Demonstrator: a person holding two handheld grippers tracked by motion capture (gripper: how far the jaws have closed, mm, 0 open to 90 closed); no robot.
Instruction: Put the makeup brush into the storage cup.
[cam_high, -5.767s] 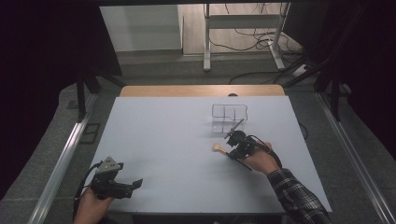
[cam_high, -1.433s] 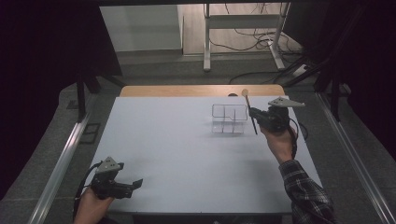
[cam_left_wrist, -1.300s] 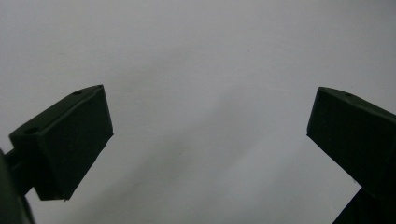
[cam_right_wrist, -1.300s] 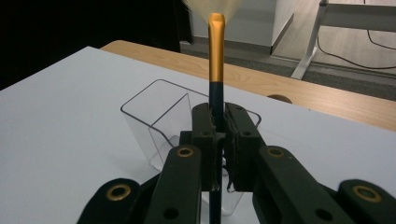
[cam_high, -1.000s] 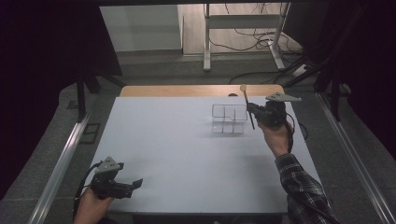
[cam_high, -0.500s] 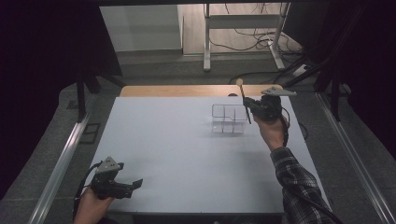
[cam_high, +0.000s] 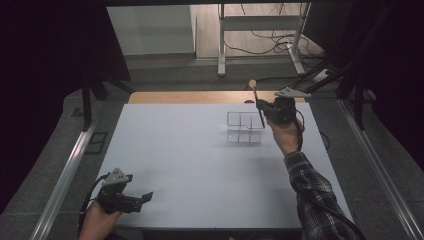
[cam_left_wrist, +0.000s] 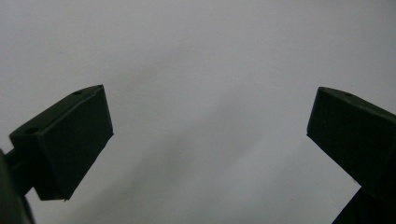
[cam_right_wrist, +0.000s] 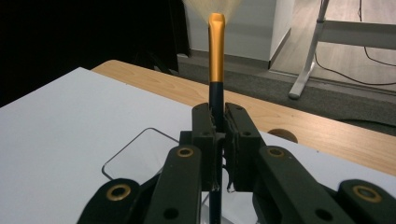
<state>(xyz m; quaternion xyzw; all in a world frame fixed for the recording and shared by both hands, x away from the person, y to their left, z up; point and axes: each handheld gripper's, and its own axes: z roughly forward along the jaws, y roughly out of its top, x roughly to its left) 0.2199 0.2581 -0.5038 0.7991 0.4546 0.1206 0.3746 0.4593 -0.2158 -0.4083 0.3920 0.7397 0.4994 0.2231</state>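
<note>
Two grippers are seen over a white table (cam_high: 200, 165). Beyond the right gripper (cam_high: 263, 106), a strip of wooden tabletop (cam_high: 190, 97) is met, then grey floor with a metal stand (cam_high: 260, 25) and cables. Just below and beside this gripper, a clear compartmented box (cam_high: 244, 127) is set on the table; nothing is seen between the two. The right gripper's jaws are clamped on a makeup brush (cam_right_wrist: 216, 70), held upright by its dark handle, its gold ferrule and pale bristles raised above the jaws. The left gripper (cam_high: 142, 198) is held low at the near edge, well apart from the box, its jaws spread wide with nothing between them.
</note>
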